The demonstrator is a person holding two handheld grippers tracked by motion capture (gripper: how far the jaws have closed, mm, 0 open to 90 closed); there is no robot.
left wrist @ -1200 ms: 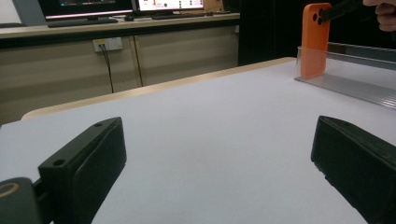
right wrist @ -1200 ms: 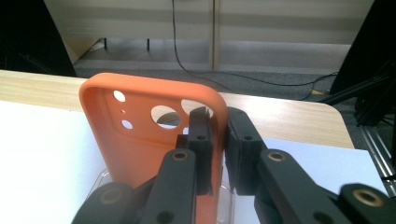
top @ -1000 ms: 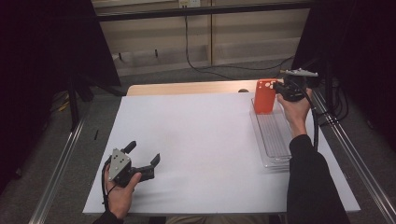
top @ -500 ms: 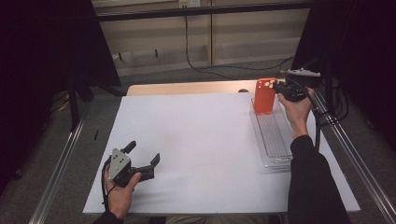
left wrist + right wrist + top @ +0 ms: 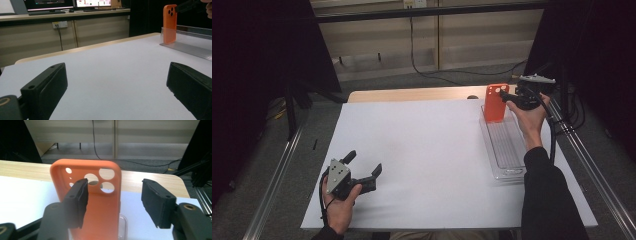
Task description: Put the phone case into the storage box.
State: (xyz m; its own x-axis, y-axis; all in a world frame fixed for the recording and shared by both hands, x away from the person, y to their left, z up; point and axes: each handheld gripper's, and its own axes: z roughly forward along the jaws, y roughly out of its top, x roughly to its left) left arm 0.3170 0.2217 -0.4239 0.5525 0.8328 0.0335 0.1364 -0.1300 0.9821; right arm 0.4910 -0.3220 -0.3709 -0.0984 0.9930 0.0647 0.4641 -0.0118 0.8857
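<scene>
An orange phone case point(image 5: 496, 102) stands upright at the far end of a clear plastic tray point(image 5: 507, 150) on the right side of the table. My right gripper point(image 5: 507, 96) is open just right of the case's top. In the right gripper view the case point(image 5: 100, 202) has its camera holes toward me; the left jaw is in front of it and the right jaw is clear of its edge. My left gripper point(image 5: 365, 162) rests open on the white sheet near the front left, with nothing between its jaws. In the left gripper view the case point(image 5: 170, 23) is far off in the tray point(image 5: 190, 47).
A white sheet point(image 5: 427, 150) covers most of the table, with a strip of bare wood point(image 5: 412, 94) at the far edge. Metal rails point(image 5: 277, 175) run along both sides. Cables lie on the floor beyond the table. Monitors point(image 5: 50, 3) sit on a counter farther back.
The right gripper has edged slightly to the right beside the case. The case stays upright in the tray. The left gripper has not moved.
</scene>
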